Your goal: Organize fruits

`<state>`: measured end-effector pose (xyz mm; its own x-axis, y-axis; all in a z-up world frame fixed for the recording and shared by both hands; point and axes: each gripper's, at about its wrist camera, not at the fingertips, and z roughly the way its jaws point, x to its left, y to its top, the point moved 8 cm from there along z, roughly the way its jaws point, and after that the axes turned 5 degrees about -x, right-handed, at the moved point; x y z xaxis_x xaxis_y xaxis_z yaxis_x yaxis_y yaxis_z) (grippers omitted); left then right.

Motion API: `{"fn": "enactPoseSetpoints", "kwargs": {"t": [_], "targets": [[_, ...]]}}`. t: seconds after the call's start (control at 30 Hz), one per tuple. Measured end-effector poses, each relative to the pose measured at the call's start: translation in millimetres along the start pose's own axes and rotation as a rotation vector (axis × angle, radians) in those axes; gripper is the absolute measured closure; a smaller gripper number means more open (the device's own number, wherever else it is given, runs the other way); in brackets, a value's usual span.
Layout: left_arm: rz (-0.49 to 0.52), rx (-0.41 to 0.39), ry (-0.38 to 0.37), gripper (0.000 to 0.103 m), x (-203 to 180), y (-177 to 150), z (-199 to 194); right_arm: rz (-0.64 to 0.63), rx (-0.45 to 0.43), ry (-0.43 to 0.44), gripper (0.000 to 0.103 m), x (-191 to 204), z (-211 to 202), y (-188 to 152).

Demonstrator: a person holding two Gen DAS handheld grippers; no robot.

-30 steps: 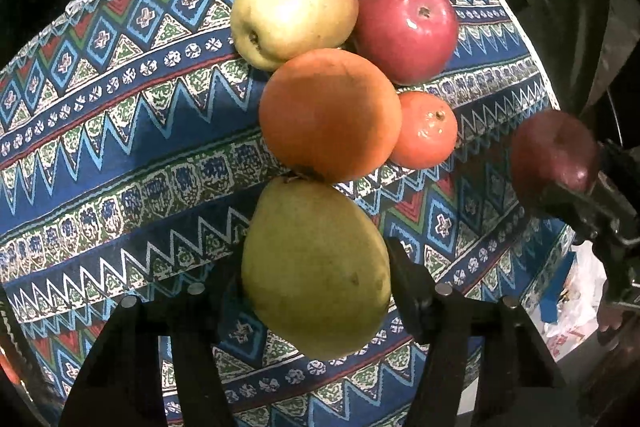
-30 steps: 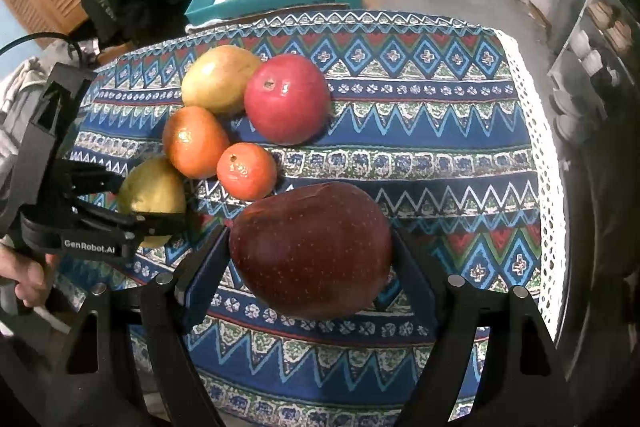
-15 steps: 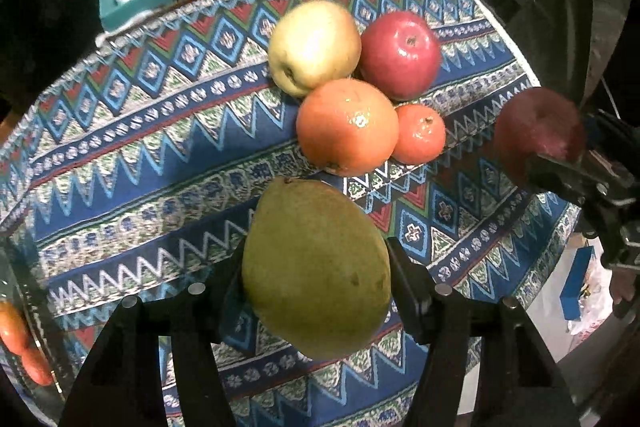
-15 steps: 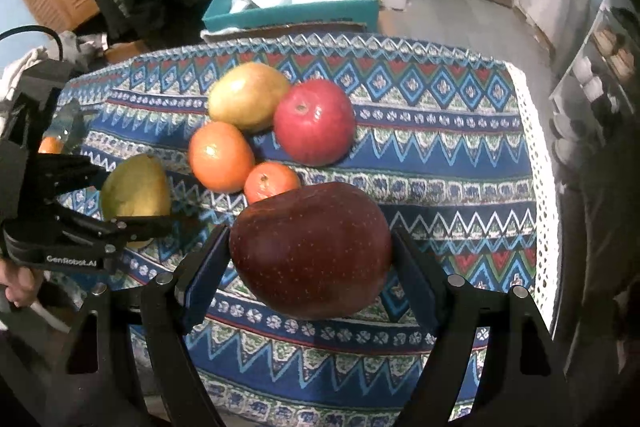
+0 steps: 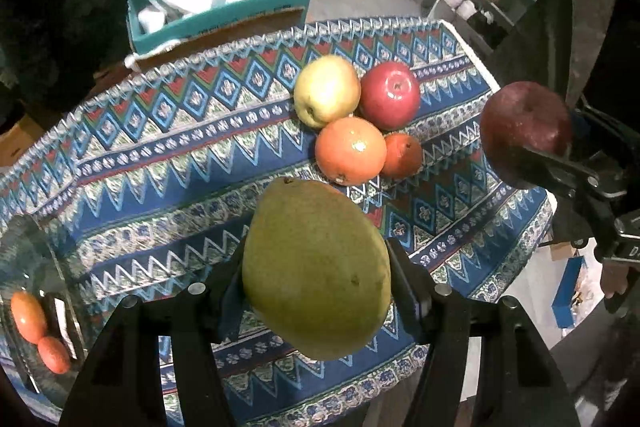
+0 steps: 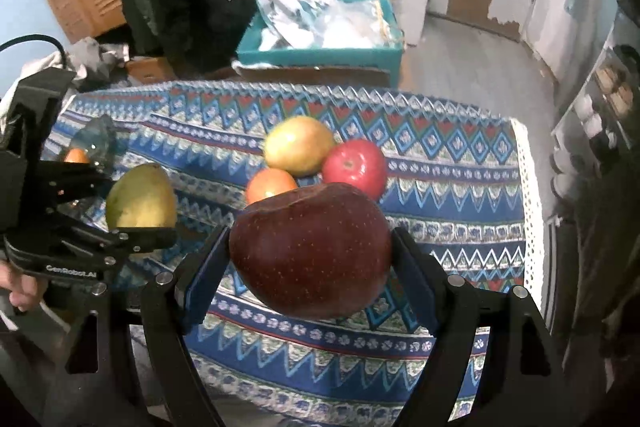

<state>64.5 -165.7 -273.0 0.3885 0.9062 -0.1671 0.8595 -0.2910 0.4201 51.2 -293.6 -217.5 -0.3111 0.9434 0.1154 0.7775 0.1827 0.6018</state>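
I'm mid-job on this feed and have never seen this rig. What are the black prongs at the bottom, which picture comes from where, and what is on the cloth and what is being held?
There is no robot arm here: a person holds a two-finger gripper in each hand, and each gripper carries a fisheye camera that looks along its own fingers. The black prongs are those fingers.

The left wrist view shows the left gripper shut on a green mango. The right wrist view shows the right gripper shut on a dark red apple. Both fruits are held above the table.

Each gripper also shows up at the edge of the other's view.

On the patterned tablecloth four fruits sit clustered together: a yellow-green apple, a bright red apple, a large orange and a small orange.
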Motion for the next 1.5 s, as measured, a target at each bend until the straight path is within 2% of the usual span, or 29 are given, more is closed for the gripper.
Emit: {"fn": "enactPoseSetpoints", "kwargs": {"t": [0.73,1.1,1.5], "targets": [[0.004,-0.147,0.006,0.038,28.9,-2.7,-97.6,-0.081,-0.086,0.080,0.023,79.9,-34.8,45.5],[-0.021,-0.189,0.025,0.038,54.7,-6.6,-126.1,-0.134,-0.124,0.118,0.023,125.7,-41.5,68.9],[-0.081,-0.215,0.056,0.038,94.9,-19.5,-145.8,-0.177,-0.106,0.178,0.023,177.6,-24.7,90.6]]}}
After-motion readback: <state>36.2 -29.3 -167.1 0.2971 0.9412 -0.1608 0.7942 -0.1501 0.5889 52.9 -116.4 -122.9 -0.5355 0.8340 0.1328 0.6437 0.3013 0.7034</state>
